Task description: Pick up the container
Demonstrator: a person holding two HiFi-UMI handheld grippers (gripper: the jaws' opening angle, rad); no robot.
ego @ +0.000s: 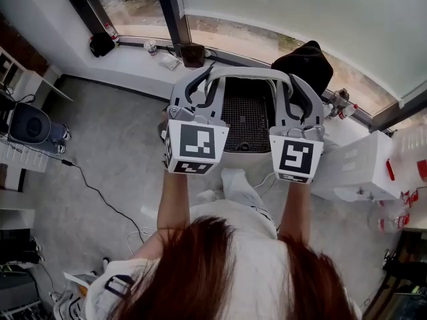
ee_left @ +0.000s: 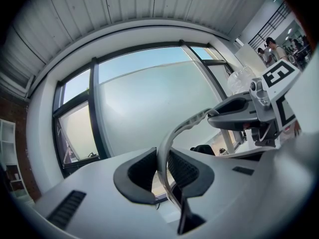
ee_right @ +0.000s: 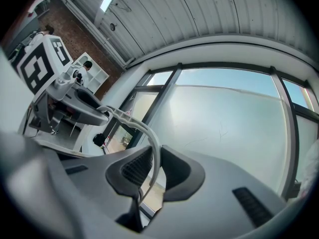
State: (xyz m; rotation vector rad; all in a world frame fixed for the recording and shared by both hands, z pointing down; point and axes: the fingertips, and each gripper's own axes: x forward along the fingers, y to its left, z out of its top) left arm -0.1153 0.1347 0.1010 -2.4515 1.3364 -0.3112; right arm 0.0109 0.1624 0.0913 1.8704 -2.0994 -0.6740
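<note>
The container (ego: 245, 122) is a white bin with a black mesh inside and a curved white handle (ego: 248, 74). It hangs in the air in front of the person, above the floor. My left gripper (ego: 202, 85) is shut on the handle's left end and my right gripper (ego: 297, 89) on its right end. In the left gripper view the dark pads (ee_left: 142, 171) pinch the white handle (ee_left: 169, 138), and the right gripper (ee_left: 249, 111) shows beyond. In the right gripper view the handle (ee_right: 149, 133) sits pressed between the pads (ee_right: 137, 166), with the left gripper (ee_right: 70, 96) at the far end.
A window sill runs behind the container, with a cup (ego: 151, 46) and a black bag (ego: 102, 43) on it. A dark chair back (ego: 307, 62) stands at the right, beside a white box (ego: 360, 165). A cable (ego: 93, 189) crosses the grey floor at left.
</note>
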